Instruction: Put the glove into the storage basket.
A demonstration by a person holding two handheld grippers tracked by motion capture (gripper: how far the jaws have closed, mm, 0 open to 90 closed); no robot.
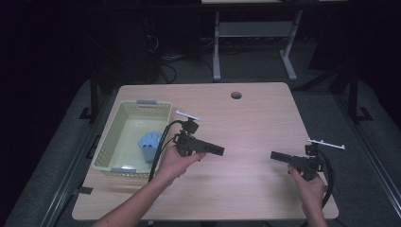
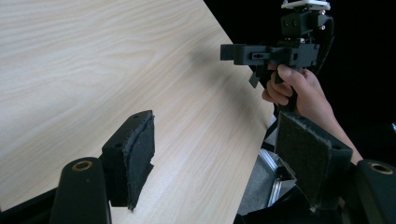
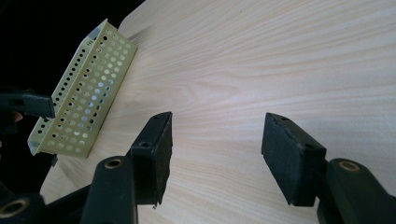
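Both jaws spread wide and empty, the left gripper (image 1: 218,150) and right gripper (image 1: 276,155) face off mid-table; the blue object (image 1: 150,144) lies in the basket (image 1: 107,142) at the left edge. Drifting closer risks a collision.

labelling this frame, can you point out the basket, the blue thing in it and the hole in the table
basket (image 1: 105,147): high view, on its perforated left wall
blue thing (image 1: 149,142): high view, on its top, inside the basket
hole in the table (image 1: 236,95): high view, on its dark opening near the far edge
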